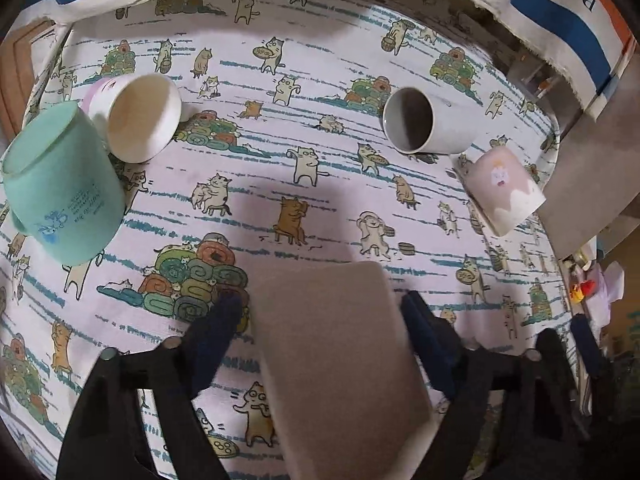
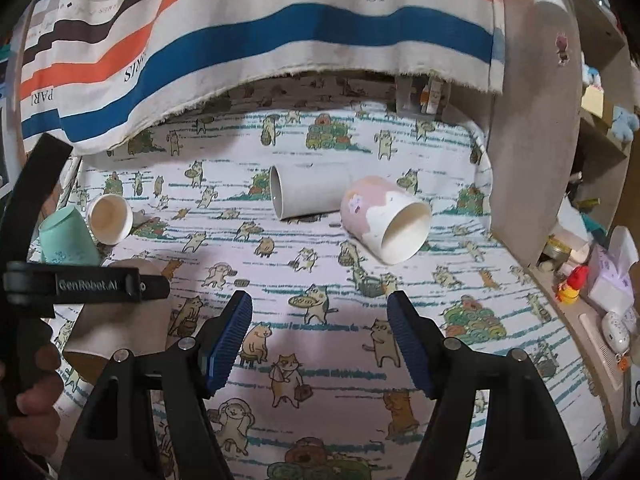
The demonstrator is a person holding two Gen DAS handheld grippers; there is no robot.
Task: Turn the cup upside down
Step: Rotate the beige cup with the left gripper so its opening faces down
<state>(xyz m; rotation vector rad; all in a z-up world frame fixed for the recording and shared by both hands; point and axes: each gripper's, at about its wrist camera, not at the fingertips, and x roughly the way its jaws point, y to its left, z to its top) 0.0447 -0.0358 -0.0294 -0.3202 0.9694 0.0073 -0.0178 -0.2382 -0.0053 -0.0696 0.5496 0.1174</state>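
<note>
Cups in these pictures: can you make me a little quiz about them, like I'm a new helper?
1. True or false: the right gripper is holding a cup in its jaws.
2. What do the jaws of the left gripper clamp? A) a tan matte cup B) a metal spoon C) a glass plate
3. Fill in the blank: the pink-and-white cup lies on its ____ on the cat-print tablecloth.

Key: 1 false, its jaws are open and empty; 2 A; 3 side.
</note>
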